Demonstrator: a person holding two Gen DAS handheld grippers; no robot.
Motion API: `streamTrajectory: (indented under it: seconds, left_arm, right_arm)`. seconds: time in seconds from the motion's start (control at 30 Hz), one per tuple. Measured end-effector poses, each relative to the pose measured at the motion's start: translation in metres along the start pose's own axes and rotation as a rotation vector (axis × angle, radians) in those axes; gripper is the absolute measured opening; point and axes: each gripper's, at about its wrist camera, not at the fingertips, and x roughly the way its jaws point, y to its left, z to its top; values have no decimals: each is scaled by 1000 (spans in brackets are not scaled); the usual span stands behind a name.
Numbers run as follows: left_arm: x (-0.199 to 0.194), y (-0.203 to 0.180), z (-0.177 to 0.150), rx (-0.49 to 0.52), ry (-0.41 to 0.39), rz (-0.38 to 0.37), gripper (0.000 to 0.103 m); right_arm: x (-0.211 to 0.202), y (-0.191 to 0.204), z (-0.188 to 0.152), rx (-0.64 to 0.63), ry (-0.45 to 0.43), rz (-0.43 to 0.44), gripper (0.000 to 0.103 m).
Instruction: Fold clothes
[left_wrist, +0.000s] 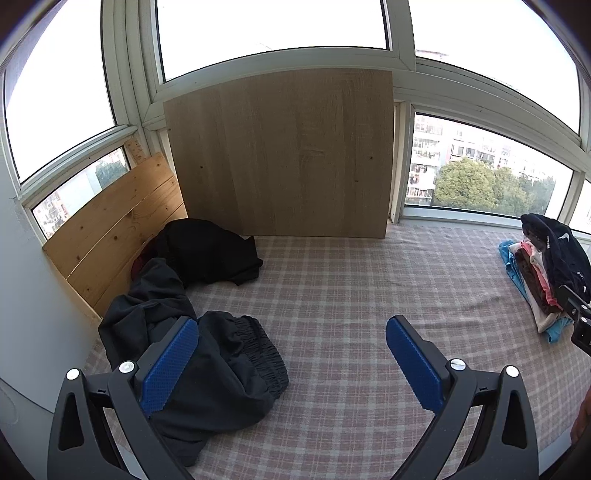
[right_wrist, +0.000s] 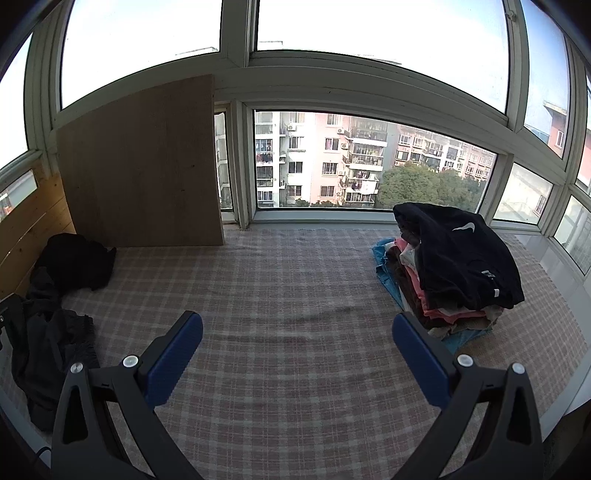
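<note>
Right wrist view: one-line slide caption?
Open right gripper above plaid cloth, folded stack at right, unfolded dark clothes at left.

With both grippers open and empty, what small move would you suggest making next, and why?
Probably lower the left gripper onto the crumpled dark garment under its left finger and close on it. Both grippers are open and hold nothing, the stack of folded clothes sits finished to the right, and the plaid cloth between them lies bare for folding.
</note>
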Motion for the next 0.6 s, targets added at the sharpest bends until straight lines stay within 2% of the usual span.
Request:
streamTrajectory:
  seconds: [0.6]
  left_arm:
    - [-5, 42, -14, -107, 15, 118, 103]
  right_arm:
    - [14, 35, 5, -84, 18, 103, 103]
